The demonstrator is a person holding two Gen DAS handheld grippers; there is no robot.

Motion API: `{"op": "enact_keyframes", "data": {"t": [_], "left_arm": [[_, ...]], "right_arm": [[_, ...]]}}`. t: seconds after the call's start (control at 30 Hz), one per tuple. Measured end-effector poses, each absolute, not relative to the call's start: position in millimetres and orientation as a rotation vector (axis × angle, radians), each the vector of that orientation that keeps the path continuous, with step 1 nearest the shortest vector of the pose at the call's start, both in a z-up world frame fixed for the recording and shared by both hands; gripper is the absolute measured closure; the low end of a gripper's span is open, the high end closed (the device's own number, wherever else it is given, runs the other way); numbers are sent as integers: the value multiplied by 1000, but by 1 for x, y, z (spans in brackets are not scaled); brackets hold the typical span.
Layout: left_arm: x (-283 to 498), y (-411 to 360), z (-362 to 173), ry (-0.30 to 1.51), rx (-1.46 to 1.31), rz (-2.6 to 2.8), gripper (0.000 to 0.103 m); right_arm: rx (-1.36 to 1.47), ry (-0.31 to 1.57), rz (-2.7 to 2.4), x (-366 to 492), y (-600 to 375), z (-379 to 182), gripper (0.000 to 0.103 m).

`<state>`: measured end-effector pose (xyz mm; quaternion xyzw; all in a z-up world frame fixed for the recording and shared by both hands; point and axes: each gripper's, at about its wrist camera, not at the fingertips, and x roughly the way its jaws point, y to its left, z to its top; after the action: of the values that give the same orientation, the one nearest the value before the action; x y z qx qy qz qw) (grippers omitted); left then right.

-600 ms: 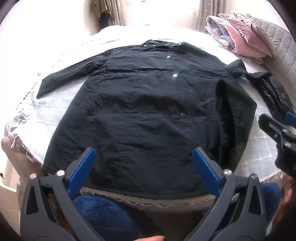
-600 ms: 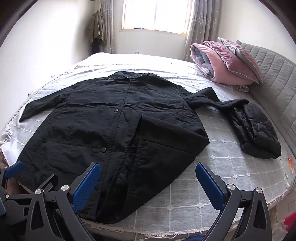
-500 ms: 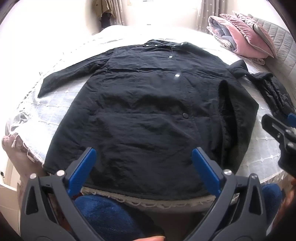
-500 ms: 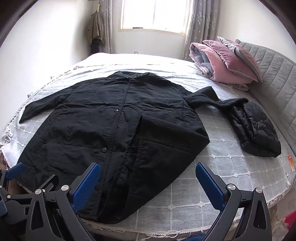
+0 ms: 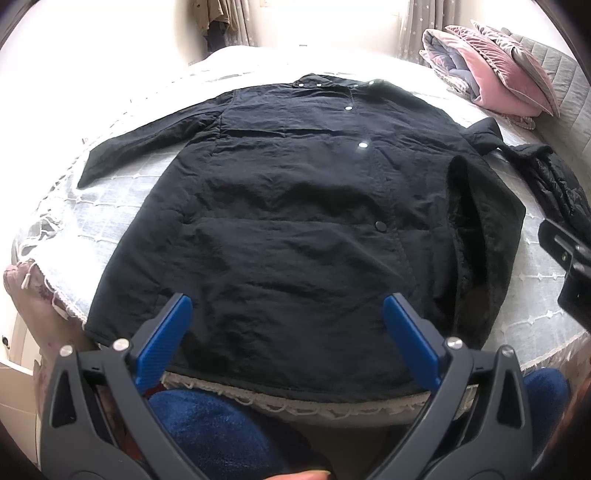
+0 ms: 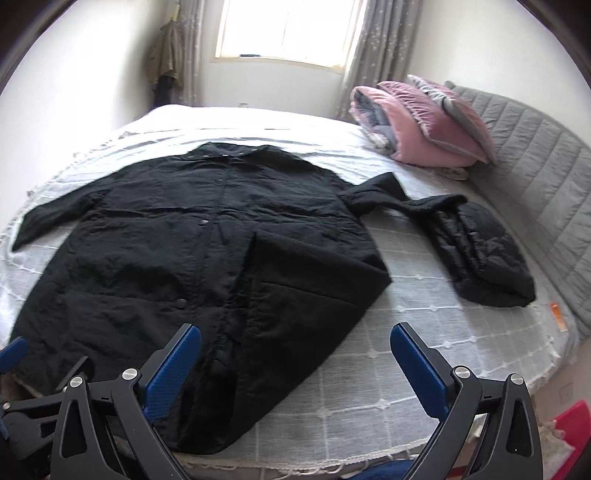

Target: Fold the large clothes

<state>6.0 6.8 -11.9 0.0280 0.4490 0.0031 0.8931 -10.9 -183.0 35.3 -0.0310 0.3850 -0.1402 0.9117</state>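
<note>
From the left wrist, the open, empty left gripper point(image 5: 288, 332) hovers over the hem of the black coat point(image 5: 295, 221), spread flat on the bed point(image 5: 110, 229); from the right wrist, the equally wide, empty right gripper point(image 6: 295, 365) faces its soft, bulky, padded cloth, probably best pinched at hem corners.

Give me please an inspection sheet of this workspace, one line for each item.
Surface: bed with white checked cover.
Job's things: black coat spread flat, sleeves out, one front panel folded over.
Clutter: black puffer jacket bundled beside the coat; pink and grey bedding by the headboard.
Grippers: left gripper and right gripper both open, empty, over the coat's hem.
Cables: nothing seen.
Surroundings: window, curtains, padded grey headboard.
</note>
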Motion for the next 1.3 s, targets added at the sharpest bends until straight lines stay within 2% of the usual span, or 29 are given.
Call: {"op": "enact_keyframes", "data": {"t": [0.83,1.13,1.3], "left_arm": [[19,16,-30,973,1,1,0],[26,29,-45,1001,-8,25,0],[27,34,-48,995,-7,31,0]], "right_arm": [[-95,838,-321,5,-181,22,0],[-57,870,-269,41,-190,5,0],[-140,931,-248,91,-179,-19,1]]}}
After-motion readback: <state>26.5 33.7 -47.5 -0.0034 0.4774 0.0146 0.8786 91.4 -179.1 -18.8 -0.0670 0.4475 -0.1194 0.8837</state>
